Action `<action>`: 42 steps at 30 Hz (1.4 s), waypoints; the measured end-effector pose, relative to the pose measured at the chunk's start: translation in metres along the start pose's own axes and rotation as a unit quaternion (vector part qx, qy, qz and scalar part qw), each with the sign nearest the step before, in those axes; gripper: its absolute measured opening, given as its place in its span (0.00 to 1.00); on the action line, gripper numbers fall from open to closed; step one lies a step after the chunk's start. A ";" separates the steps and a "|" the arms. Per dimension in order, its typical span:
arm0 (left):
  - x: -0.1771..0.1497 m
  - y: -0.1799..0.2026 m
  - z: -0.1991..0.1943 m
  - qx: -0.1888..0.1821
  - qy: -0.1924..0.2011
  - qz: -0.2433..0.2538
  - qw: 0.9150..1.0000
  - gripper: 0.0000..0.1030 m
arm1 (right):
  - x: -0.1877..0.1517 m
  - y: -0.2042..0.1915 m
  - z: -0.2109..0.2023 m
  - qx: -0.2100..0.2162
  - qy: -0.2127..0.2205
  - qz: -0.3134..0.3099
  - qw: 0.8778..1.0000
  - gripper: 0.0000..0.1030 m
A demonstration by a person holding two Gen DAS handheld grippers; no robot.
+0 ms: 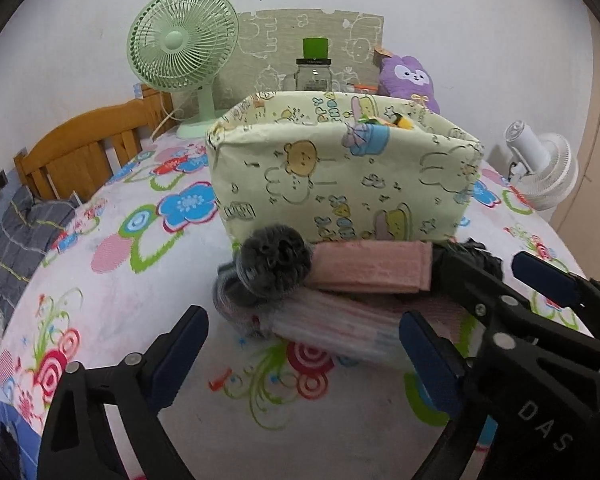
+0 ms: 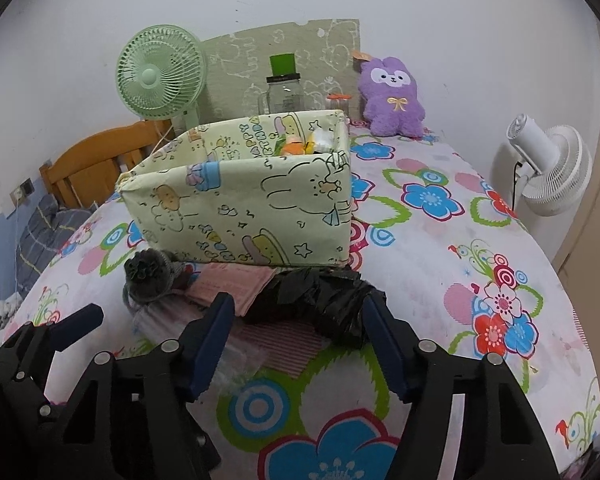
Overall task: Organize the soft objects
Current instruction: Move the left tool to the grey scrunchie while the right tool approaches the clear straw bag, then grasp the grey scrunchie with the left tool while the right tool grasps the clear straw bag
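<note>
Over floral cloth: both grippers angled down, jaws apart.

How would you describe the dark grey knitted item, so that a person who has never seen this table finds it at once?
Find the pale yellow cartoon-print fabric box on the flowered tablecloth. A small pile of soft things lies against its near side. The dark grey knitted item sits at the pile's left end, beside the folded pink towel; it alone is round, woolly and dark grey.
</note>
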State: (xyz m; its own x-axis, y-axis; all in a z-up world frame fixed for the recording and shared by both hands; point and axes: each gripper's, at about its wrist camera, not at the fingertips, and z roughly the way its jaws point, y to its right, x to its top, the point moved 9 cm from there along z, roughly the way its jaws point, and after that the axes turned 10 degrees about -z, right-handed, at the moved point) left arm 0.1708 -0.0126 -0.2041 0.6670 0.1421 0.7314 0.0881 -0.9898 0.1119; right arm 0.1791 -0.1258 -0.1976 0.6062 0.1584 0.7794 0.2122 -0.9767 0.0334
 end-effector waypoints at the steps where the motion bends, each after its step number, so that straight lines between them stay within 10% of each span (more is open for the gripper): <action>1: 0.002 0.000 0.001 0.001 0.002 0.000 1.000 0.92 | 0.001 0.001 0.001 0.000 -0.001 0.002 1.000 0.66; 12: 0.023 -0.010 0.011 0.013 0.017 0.012 1.000 0.82 | 0.021 -0.016 0.012 0.019 0.003 -0.008 1.000 0.66; 25: 0.026 -0.020 0.036 -0.006 -0.016 -0.007 1.000 0.45 | 0.026 -0.021 0.029 0.017 -0.012 -0.004 1.000 0.66; 42: 0.019 -0.035 0.002 0.013 0.008 -0.015 1.000 0.40 | 0.022 -0.029 0.017 0.041 -0.011 0.001 0.999 0.66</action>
State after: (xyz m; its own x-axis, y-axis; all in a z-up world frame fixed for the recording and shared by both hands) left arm 0.1821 0.0247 -0.1953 0.6513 0.1717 0.7392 0.1272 -0.9850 0.1167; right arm 0.1993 -0.0915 -0.1927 0.6230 0.1613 0.7655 0.2733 -0.9617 -0.0198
